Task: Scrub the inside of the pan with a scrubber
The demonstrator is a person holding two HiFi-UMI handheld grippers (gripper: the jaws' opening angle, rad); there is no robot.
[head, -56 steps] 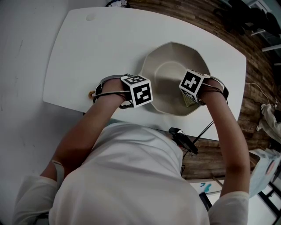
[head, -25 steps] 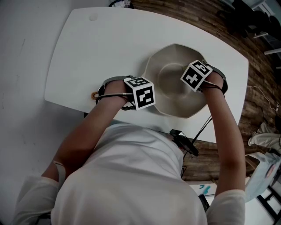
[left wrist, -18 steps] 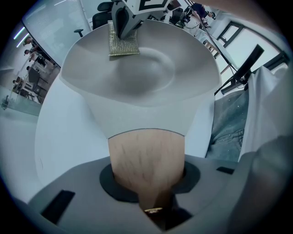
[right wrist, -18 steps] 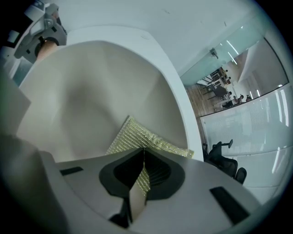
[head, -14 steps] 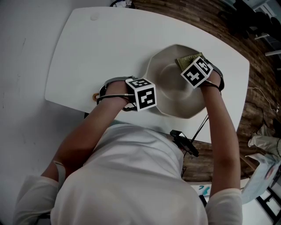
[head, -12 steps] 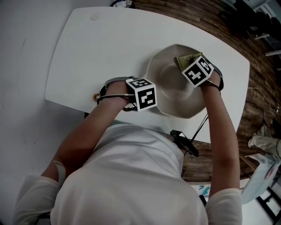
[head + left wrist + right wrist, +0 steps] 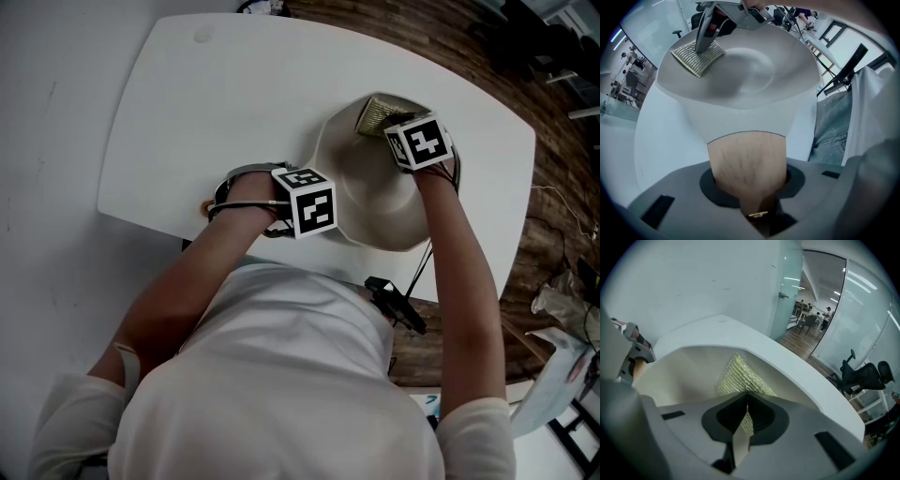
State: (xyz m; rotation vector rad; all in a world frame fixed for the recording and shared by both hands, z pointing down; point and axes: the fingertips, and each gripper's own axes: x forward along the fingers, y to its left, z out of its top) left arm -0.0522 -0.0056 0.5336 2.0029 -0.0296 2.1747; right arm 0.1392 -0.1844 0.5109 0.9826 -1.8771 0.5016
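Observation:
A cream pan (image 7: 370, 202) with an angular rim sits on the white table (image 7: 206, 103). Its wooden handle (image 7: 747, 159) runs between the jaws of my left gripper (image 7: 751, 180), which points straight down and is shut on it. The handle's end ring (image 7: 203, 205) sticks out to the left of that gripper (image 7: 281, 211). A yellow-green woven scrubber (image 7: 375, 114) lies against the pan's far inner wall, pinched by my right gripper (image 7: 398, 131). In the right gripper view the scrubber (image 7: 740, 373) fans out from the shut jaws (image 7: 746, 399) onto the pan wall (image 7: 684, 376).
The table's right edge (image 7: 525, 169) drops to a wooden floor (image 7: 562, 187). A black clip with a cable (image 7: 396, 305) hangs by the near table edge, beside the person's torso. Bare tabletop spreads left of and behind the pan.
The right gripper has carried the scrubber from the pan's right side up along the wall to the far rim, rolling as it went. The left gripper and the pan have stayed put.

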